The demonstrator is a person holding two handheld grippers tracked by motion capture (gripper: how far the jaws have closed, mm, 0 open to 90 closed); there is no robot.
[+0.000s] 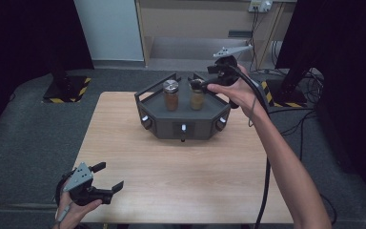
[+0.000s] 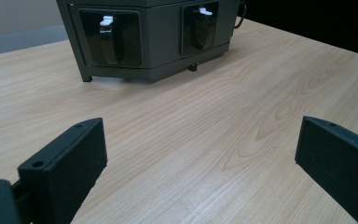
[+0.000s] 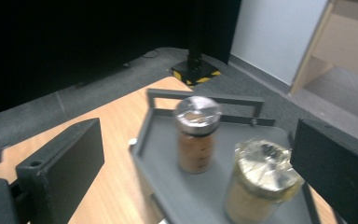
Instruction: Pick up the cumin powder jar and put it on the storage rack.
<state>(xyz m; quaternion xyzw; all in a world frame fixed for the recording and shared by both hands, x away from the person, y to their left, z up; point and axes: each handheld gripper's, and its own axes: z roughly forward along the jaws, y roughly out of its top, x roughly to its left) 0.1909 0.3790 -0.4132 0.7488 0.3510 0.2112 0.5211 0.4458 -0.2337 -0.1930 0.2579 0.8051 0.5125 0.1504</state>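
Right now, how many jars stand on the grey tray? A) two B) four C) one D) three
A: two jars stand side by side on the tray, one with a silver lid and one with a yellowish lid.

Two black jaws of the right gripper (image 3: 198, 163) are standing wide apart. Between them, a silver-capped jar (image 3: 196, 133) is standing upright on the grey tray (image 3: 168, 186), with a gold-lidded jar (image 3: 256, 184) sitting near it at four o'clock, both untouched.
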